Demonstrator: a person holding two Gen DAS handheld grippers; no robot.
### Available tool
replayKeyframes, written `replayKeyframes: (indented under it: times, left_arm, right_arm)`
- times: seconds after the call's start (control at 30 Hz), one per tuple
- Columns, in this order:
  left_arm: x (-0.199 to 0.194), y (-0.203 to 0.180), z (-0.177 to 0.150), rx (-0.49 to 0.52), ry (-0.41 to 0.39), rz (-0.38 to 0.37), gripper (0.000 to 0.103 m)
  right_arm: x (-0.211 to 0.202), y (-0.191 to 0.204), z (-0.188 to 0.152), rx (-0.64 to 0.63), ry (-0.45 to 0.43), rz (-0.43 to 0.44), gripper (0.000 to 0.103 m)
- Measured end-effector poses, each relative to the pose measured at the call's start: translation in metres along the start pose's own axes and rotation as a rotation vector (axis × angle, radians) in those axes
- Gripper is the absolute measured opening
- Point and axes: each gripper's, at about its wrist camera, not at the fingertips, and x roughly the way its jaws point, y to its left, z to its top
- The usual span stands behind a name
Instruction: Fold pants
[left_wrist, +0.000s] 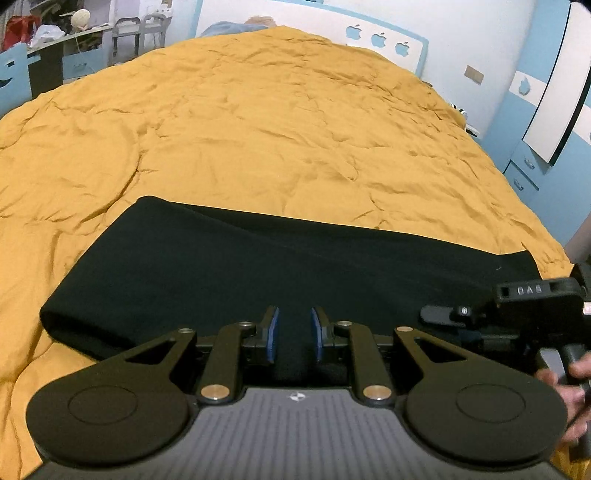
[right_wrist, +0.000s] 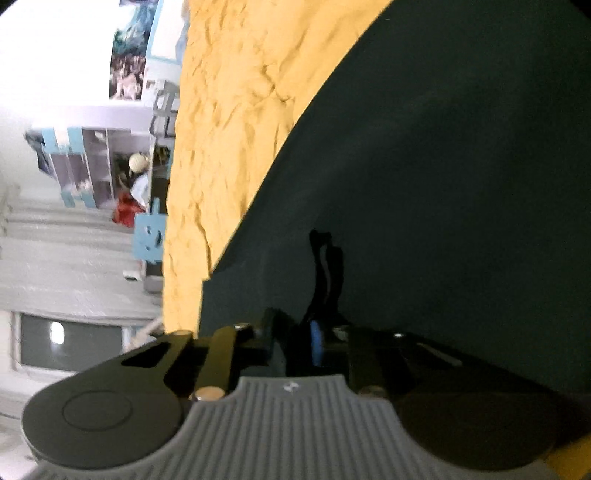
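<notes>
My left gripper (left_wrist: 294, 334) pinches a fold of the black pants (left_wrist: 258, 266), which spread ahead of it across the yellow duvet (left_wrist: 258, 129). My right gripper (right_wrist: 295, 343), rolled sideways, is pressed together on the pants' edge.

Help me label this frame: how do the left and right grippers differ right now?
Left gripper sits level, right gripper is rolled sideways. Left gripper's blue pads flank a strip of black pants; right gripper's jaws sit narrower, pinching pants fabric. Both are over the pants.
</notes>
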Motion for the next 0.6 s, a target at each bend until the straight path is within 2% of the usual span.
replayKeyframes:
  times: [0.07,0.2,0.43,0.6]
  left_arm:
    - [-0.005,0.002,-0.001,-0.002,-0.013,0.013,0.021]
    - [-0.021,0.013,0.0,-0.039,-0.054,0.056,0.021]
    - [-0.052,0.042,0.008,-0.099,-0.129,0.153,0.021]
    - [-0.062,0.052,0.016,-0.097,-0.163,0.172,0.021]
  right_arm:
    - [0.0,0.004,0.002,-0.007,-0.006,-0.001,0.0]
    - [-0.002,0.042,0.0,-0.152,-0.019,-0.016,0.0]
    - [-0.03,0.174,0.006,-0.517,-0.023,-0.06,0.0]
    - [-0.077,0.235,0.032,-0.605,-0.048,-0.083,0.0]
